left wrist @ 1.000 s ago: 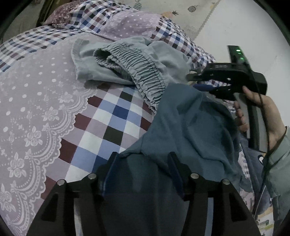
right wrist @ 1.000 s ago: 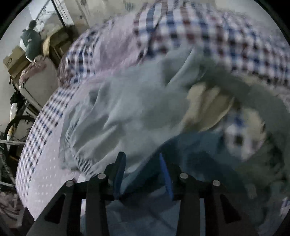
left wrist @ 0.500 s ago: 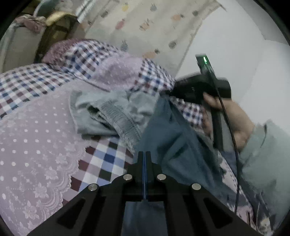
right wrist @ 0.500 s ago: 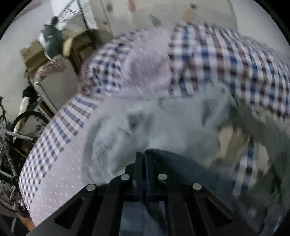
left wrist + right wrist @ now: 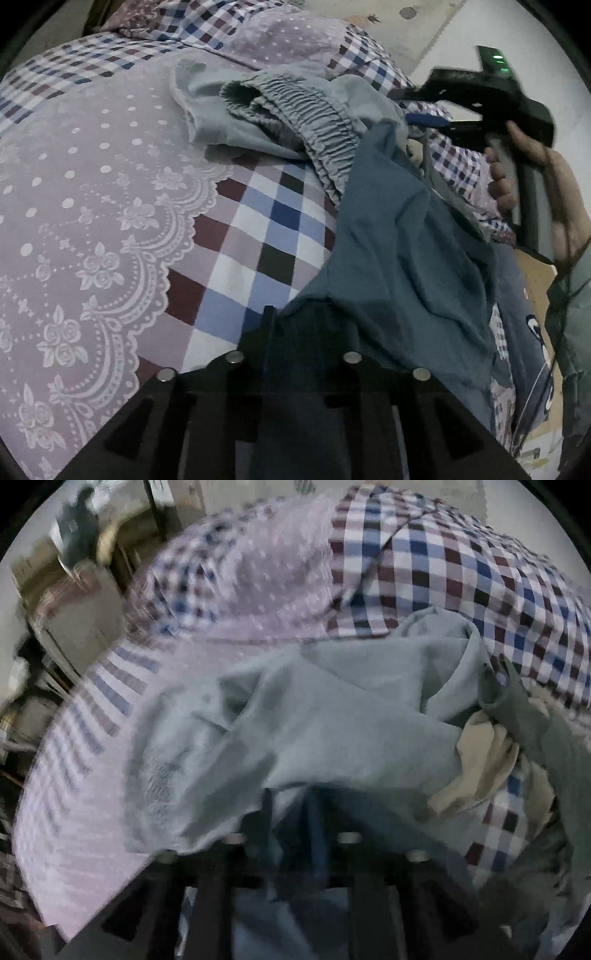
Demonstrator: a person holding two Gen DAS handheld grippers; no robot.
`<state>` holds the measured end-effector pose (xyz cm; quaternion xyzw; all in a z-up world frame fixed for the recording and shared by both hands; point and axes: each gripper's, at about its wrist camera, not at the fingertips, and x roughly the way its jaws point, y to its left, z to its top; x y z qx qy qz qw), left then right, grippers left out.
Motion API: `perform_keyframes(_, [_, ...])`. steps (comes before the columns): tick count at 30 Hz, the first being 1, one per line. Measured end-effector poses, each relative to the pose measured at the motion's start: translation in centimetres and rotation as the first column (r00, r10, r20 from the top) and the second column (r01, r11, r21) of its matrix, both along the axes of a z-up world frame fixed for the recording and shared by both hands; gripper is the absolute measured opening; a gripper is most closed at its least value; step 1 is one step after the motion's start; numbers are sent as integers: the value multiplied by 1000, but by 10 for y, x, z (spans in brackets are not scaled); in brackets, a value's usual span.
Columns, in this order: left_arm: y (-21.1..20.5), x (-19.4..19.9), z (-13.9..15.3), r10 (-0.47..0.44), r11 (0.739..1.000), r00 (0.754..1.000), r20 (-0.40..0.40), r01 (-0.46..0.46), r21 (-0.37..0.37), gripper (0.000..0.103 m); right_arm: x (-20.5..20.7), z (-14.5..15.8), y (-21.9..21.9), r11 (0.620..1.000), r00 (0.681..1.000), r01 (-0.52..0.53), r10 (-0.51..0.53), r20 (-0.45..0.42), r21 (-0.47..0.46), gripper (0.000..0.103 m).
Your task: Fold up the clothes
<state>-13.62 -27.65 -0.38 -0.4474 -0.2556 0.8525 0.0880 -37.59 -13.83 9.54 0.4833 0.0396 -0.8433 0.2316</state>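
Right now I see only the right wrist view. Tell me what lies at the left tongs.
Observer: The left tongs are opening, with the blue garment draped between their fingers.
Operator: Report what lies beyond that garment.
Observer: A grey garment is bunched on the bedspread, its elastic waistband showing clearly.
Operator: Say where my right tongs sit from there.
Observer: The right tongs, opening too, are at the blue garment's far edge, which runs in between them. A hand grips their handle.
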Motion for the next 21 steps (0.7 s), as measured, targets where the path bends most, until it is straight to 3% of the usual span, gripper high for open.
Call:
perform_keyframes(1, [1,0,1,-1,1000,1000,-1,1,-10,21,4,6,7,1000,1000,3,-4,-9,-31,47])
perform_keyframes(3, [3,-2,1,-1,1000,1000,-2,1,-28,21,12,15,19,996,1000,3,-5,-25,-87,48])
perform_keyframes(5, [6,-4,0,0,999,1000,-5,0,-50,19,20,14,19,995,999,-51,50,-15,-85,48])
perform_keyframes(6, [8,-6,-1,1,998,1000,-6,-1,-63,15,25,12,18,994,997,-80,79,-12,-78,47])
perform_keyframes(7, [11,-8,-1,5,997,1000,-6,-5,-77,1,29,8,12,993,994,-113,112,-12,-44,47])
perform_keyframes(9, [12,-8,-3,14,997,1000,-10,-15,-81,1,35,-5,1,986,986,-164,164,-4,38,47])
perform_keyframes(12, [8,-5,-2,39,996,999,-34,-41,-77,0,37,-24,-10,970,979,-201,202,6,133,38])
perform_keyframes(13, [5,-3,1,50,996,998,-48,-54,-77,0,38,-31,-14,964,977,-210,211,9,164,31])
perform_keyframes(15, [0,1,7,71,994,995,-71,-76,-79,0,36,-44,-22,945,973,-228,231,16,235,4])
perform_keyframes(16, [-3,3,10,76,994,994,-82,-83,-76,0,35,-46,-26,933,970,-234,243,1,274,0])
perform_keyframes(19, [-7,8,20,80,993,991,-105,-88,-76,0,38,-28,-38,911,957,-204,263,-124,358,0])
perform_keyframes(21, [-2,9,23,78,991,992,-102,-89,-99,0,41,0,-45,927,937,-152,245,-247,343,0])
